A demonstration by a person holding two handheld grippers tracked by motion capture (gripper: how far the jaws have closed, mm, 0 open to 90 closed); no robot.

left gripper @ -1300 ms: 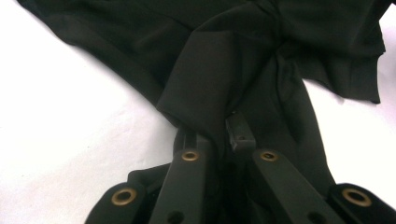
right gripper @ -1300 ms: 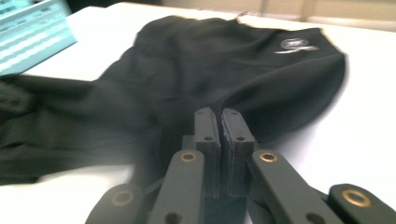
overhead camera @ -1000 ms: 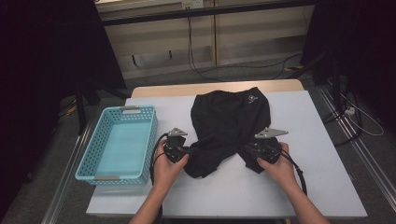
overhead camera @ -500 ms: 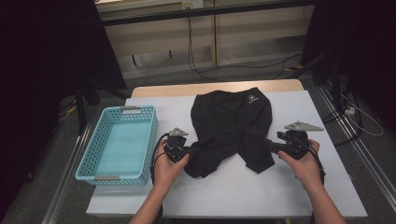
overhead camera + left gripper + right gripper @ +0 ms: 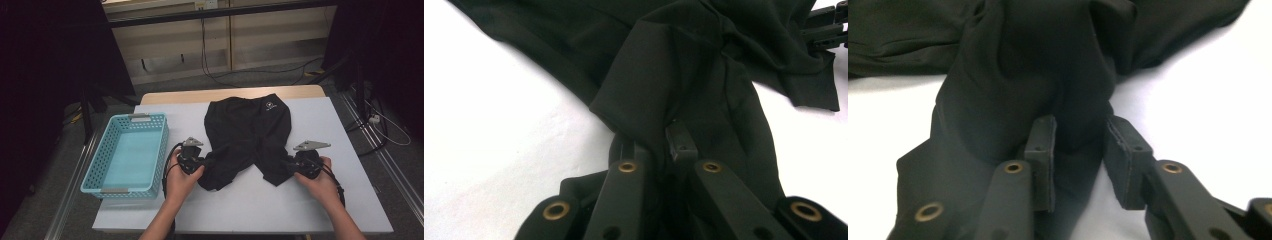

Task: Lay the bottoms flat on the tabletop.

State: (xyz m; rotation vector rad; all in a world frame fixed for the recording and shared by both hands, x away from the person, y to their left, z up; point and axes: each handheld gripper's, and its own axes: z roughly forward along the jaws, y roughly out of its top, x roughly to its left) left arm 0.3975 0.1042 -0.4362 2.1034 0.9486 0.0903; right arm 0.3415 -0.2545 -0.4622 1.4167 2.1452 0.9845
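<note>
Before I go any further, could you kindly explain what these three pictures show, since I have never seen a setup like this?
There is no machine arm here. A person sits at a white table and holds a hand tool with two black jaws in each hand.

The high view looks down from above the person. The other two pictures come from small cameras riding on the tools, looking along their jaws.

On the table lie a pair of black shorts and, to the left, a light blue basket.

The left gripper is shut on the edge of one leg of the shorts; the left gripper view shows cloth pinched between its jaws. The right gripper is at the other leg. Its jaws have just been closing, with cloth between them, but a gap still shows beside one pad.
</note>
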